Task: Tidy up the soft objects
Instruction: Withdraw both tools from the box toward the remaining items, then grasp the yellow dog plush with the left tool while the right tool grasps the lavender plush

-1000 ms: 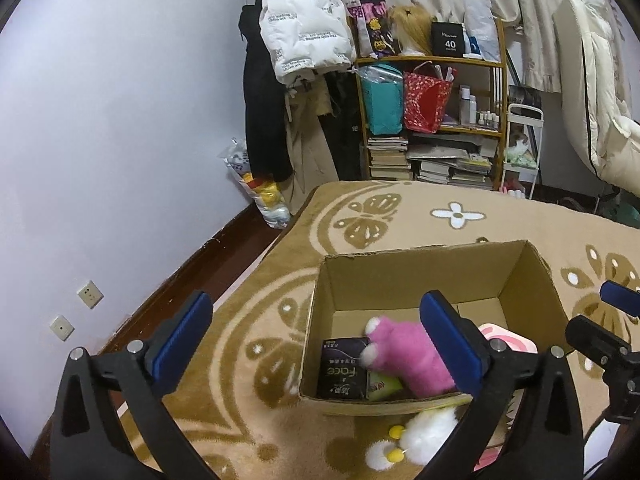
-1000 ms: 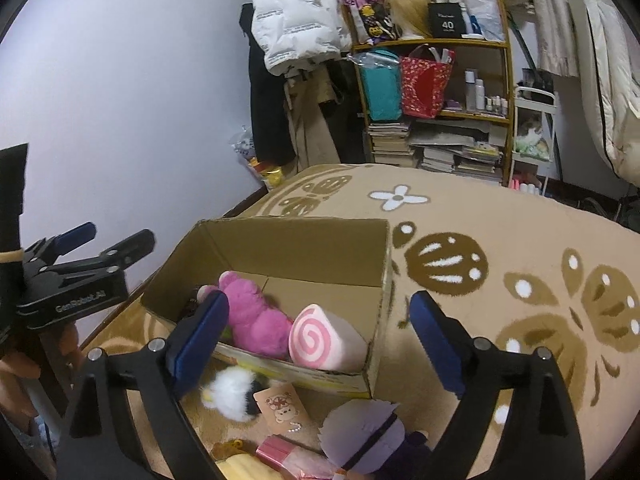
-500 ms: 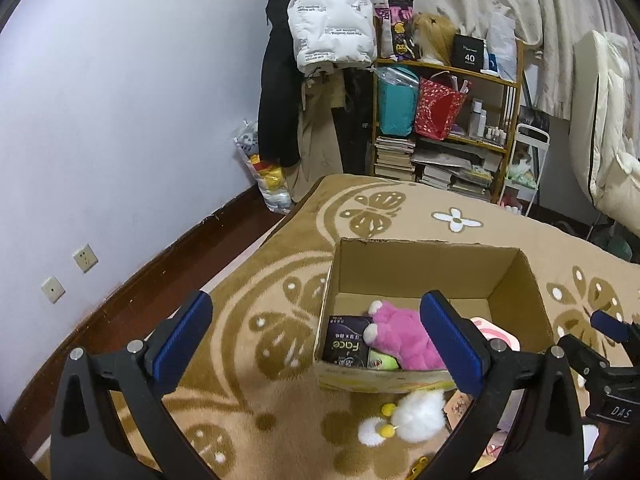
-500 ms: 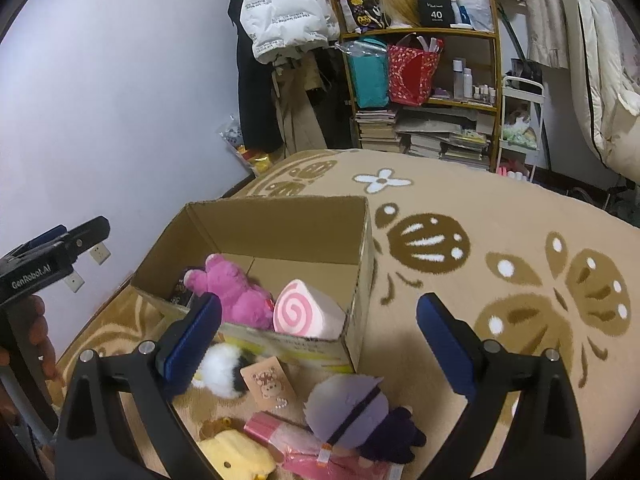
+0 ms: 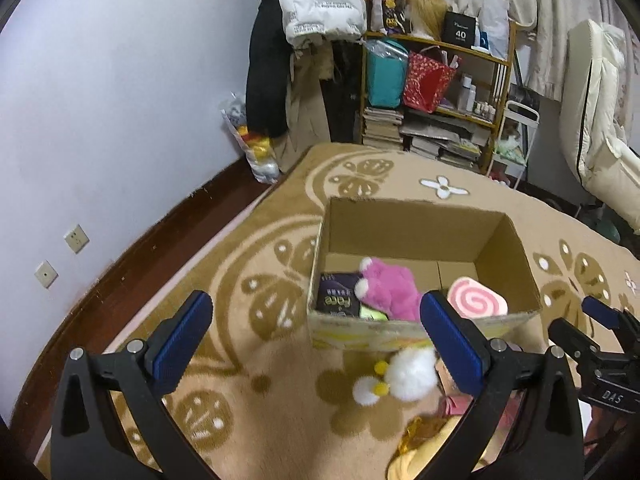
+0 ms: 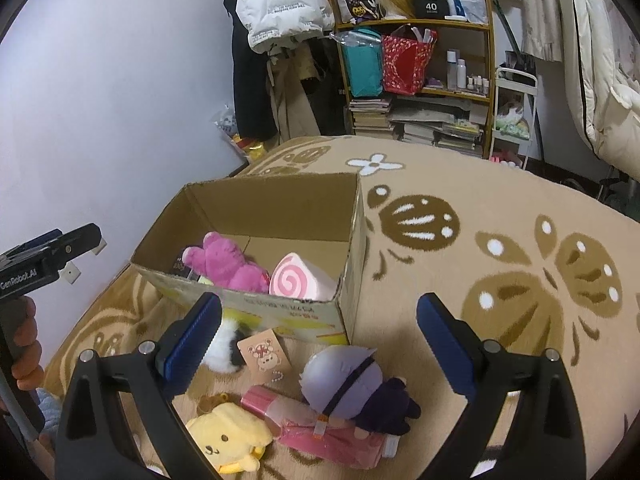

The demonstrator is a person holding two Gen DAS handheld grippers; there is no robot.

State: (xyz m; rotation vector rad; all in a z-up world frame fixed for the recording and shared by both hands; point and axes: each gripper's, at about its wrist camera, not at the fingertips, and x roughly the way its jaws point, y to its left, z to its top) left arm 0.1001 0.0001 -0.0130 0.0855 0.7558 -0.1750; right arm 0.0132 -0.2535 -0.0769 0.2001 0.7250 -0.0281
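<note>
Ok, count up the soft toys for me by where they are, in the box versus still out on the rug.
In the cardboard box: 2, the pink plush and the swirl cushion.
On the rug: 3, the white fluffy toy, the yellow dog plush and the purple-haired doll.
Total: 5.

Plain pale wall (image 5: 120, 100), dark wooden floor (image 5: 132, 264), tan patterned carpet (image 6: 500, 216), cluttered wooden shelf (image 6: 416, 60), hanging coats (image 5: 296, 40)
</note>
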